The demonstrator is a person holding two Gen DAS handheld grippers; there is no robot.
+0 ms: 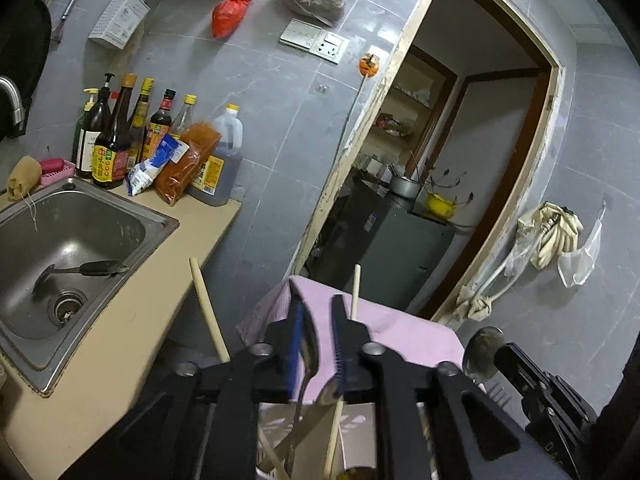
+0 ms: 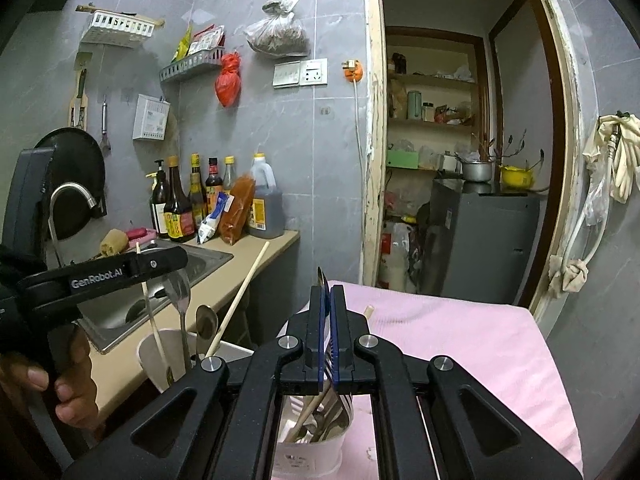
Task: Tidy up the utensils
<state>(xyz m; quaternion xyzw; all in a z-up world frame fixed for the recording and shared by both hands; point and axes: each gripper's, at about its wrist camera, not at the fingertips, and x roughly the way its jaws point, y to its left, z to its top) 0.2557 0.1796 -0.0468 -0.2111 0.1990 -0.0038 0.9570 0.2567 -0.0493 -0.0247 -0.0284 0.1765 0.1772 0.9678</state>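
Observation:
My left gripper is open around a metal spoon that stands between its blue pads without being pinched. Below it a white cup holds the spoon, a second spoon and wooden chopsticks. The left gripper also shows in the right wrist view, above that cup. My right gripper is shut on a metal utensil, its tip sticking up between the pads. Beneath it a second white cup on the pink cloth holds several utensils. The right gripper holds a spoon bowl in the left wrist view.
A steel sink with a dark utensil inside is set in the beige counter. Sauce bottles and bags stand at the counter's back. A doorway opens to a room with a grey cabinet.

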